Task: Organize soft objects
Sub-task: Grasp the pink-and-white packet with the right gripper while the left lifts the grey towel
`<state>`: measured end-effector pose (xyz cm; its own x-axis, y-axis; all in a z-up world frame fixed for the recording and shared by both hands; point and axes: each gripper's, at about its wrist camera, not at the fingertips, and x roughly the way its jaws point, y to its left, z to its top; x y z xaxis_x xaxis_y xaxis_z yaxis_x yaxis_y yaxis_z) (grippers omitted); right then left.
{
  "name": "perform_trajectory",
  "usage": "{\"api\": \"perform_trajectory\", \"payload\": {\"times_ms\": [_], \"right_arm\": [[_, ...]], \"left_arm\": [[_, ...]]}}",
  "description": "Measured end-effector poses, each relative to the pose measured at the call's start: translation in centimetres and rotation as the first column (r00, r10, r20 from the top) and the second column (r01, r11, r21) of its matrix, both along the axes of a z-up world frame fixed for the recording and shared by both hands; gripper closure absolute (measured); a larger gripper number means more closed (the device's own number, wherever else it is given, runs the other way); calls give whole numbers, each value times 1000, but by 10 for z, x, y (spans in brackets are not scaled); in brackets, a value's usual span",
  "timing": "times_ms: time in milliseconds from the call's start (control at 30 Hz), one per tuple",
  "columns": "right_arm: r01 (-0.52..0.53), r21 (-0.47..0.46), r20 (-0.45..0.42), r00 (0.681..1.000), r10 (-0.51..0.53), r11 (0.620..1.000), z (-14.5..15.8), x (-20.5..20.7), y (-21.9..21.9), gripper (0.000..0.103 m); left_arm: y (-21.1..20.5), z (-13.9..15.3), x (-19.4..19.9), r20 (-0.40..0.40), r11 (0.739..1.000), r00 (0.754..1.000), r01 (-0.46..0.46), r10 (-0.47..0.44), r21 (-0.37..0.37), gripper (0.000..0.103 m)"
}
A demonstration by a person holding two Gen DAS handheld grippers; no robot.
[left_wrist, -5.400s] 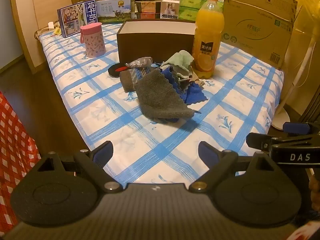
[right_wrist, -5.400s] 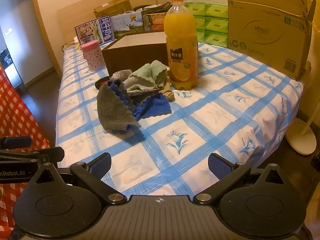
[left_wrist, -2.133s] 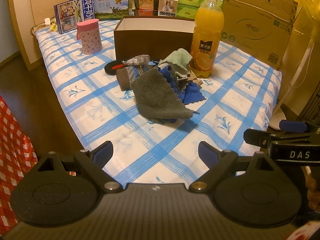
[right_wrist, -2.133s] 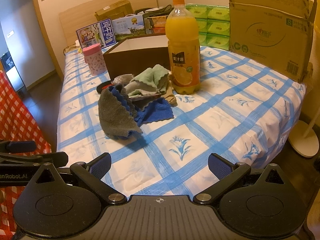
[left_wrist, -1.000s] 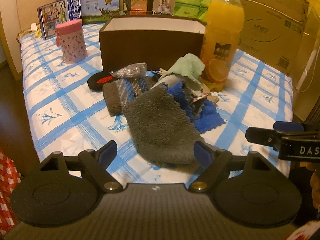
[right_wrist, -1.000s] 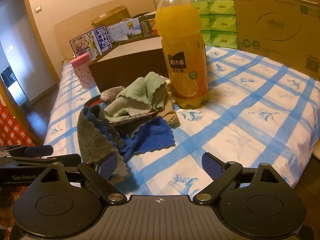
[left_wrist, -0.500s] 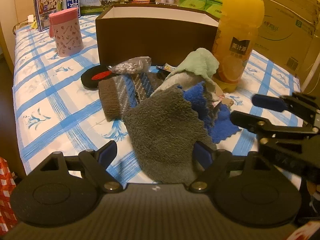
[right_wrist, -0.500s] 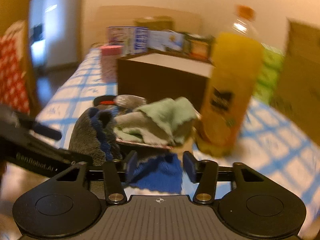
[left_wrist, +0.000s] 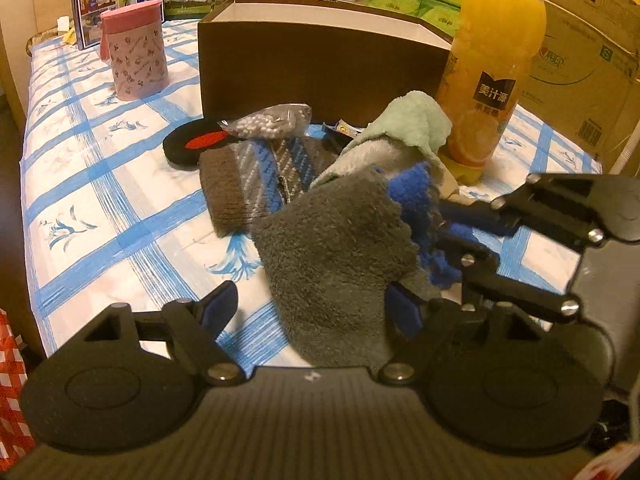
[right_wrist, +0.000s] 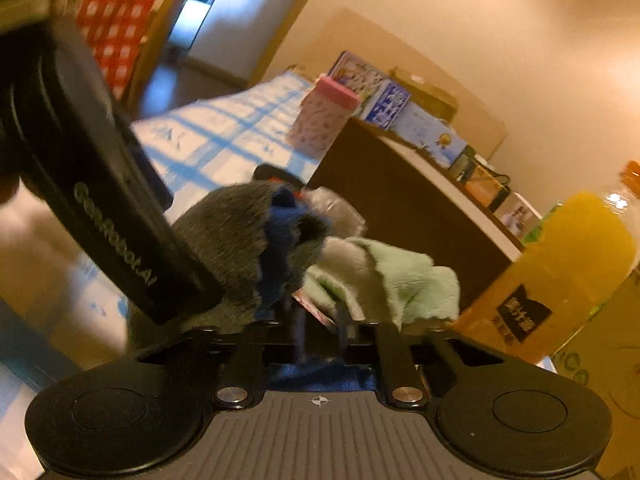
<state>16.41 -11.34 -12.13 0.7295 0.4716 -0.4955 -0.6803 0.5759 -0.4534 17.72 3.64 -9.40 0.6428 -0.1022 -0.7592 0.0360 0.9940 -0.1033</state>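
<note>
A pile of soft things lies on the blue-checked bed: a grey fleece cloth point(left_wrist: 336, 256) in front, a blue cloth point(left_wrist: 416, 196) under it, a pale green cloth point(left_wrist: 416, 124) on top, and a brown striped sock point(left_wrist: 256, 176) to the left. My left gripper point(left_wrist: 312, 308) is open, its fingers either side of the grey cloth's near edge. My right gripper point(left_wrist: 448, 220) reaches in from the right and is shut on the blue cloth point(right_wrist: 280, 216) at the pile's edge; its fingers point(right_wrist: 340, 324) stand close together in the right wrist view.
A brown open box point(left_wrist: 320, 52) stands behind the pile. An orange juice bottle point(left_wrist: 492, 72) stands right of it, touching the cloths. A pink canister point(left_wrist: 136, 52), a black disc point(left_wrist: 192, 144), a bag of beads point(left_wrist: 268, 120) and cardboard boxes point(left_wrist: 580, 76) are around.
Both grippers moved forward to the pile. The right gripper swung in from the right, tilted, and closed its fingers on the blue cloth. The left stayed open.
</note>
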Motion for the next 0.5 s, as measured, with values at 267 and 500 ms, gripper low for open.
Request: {"api": "perform_trajectory", "payload": {"times_ms": [267,500], "right_arm": [[46,120,-45,998,-41,992,14,7,-16,100],[303,394,-360,919,-157,868,42,20,-69,102]], "left_arm": [[0,0,-1,1,1000,1000,2,-2,-24,30],[4,-6,6,-11,995,1000,-7,6,-103,45]]}}
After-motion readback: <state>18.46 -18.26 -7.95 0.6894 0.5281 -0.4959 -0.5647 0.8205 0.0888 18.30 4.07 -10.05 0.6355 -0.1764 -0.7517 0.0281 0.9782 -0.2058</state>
